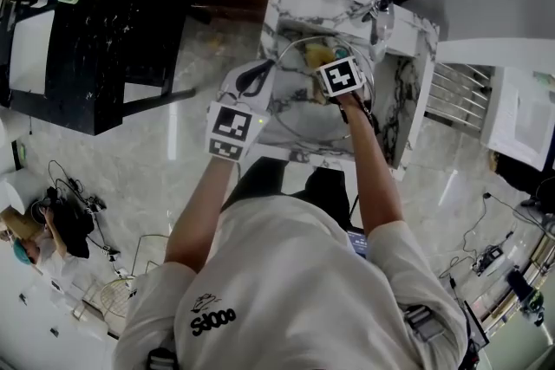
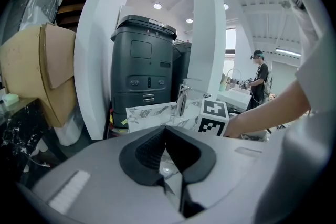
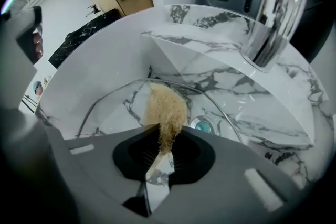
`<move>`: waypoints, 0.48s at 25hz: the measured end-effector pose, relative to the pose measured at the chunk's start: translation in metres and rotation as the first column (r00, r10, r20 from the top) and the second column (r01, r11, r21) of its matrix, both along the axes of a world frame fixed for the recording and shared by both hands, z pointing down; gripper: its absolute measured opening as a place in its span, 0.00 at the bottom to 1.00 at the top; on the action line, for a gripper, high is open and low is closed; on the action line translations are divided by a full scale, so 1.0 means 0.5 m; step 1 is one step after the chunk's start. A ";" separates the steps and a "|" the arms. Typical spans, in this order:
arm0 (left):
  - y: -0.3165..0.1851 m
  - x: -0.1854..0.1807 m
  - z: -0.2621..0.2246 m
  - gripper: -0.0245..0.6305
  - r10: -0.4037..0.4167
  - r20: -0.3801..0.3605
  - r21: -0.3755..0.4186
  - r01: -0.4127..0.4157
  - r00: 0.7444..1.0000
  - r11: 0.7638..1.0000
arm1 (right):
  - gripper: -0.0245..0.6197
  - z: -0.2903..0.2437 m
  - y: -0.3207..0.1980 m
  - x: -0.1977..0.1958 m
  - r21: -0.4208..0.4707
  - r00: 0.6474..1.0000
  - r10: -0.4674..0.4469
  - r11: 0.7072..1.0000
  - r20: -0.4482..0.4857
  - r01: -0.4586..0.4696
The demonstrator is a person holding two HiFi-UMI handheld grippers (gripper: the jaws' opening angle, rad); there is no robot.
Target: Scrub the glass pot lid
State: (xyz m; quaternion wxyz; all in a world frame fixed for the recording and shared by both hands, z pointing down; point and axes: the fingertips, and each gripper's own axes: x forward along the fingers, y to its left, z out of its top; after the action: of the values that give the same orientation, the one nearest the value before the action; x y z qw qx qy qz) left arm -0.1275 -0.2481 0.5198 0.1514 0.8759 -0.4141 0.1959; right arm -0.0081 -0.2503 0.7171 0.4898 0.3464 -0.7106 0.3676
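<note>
My left gripper pinches the glass lid by the left edge of the sink to steady it, while my right gripper clamps a fibre scrubber against the glass.

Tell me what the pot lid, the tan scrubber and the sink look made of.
The clear round pot lid: glass, glossy; the veining behind shows through it; thin shiny rim, probably steel. The tan fibrous scrubber: coarse, matte plant fibre, loofah-like. The white grey-veined sink: polished marble or marble-look composite; cannot tell which.
</note>
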 end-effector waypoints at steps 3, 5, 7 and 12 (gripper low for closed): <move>0.000 -0.003 -0.001 0.05 -0.006 -0.004 0.001 0.006 1.000 1.000 | 0.10 -0.006 0.016 -0.023 -0.013 0.999 -0.039 0.999 0.003 0.039; -0.001 -0.002 -0.003 0.05 -0.007 -0.006 0.003 0.007 1.000 1.000 | 0.10 -0.014 0.030 -0.053 -0.018 0.996 -0.080 0.997 0.040 0.081; -0.002 -0.001 -0.006 0.05 -0.007 -0.006 0.007 0.007 1.000 1.000 | 0.10 -0.021 0.053 -0.082 -0.030 0.988 -0.133 0.990 0.077 0.135; -0.003 0.011 -0.009 0.05 -0.004 -0.015 0.009 0.004 1.000 1.000 | 0.10 -0.018 0.112 -0.109 -0.044 0.952 -0.285 0.956 0.113 0.291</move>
State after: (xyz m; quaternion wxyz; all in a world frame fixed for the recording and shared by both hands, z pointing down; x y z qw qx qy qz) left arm -0.1220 -0.2497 0.5154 0.1508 0.8771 -0.4157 0.1872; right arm -0.0625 -0.1943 0.7079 0.5102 0.2046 -0.7669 0.3311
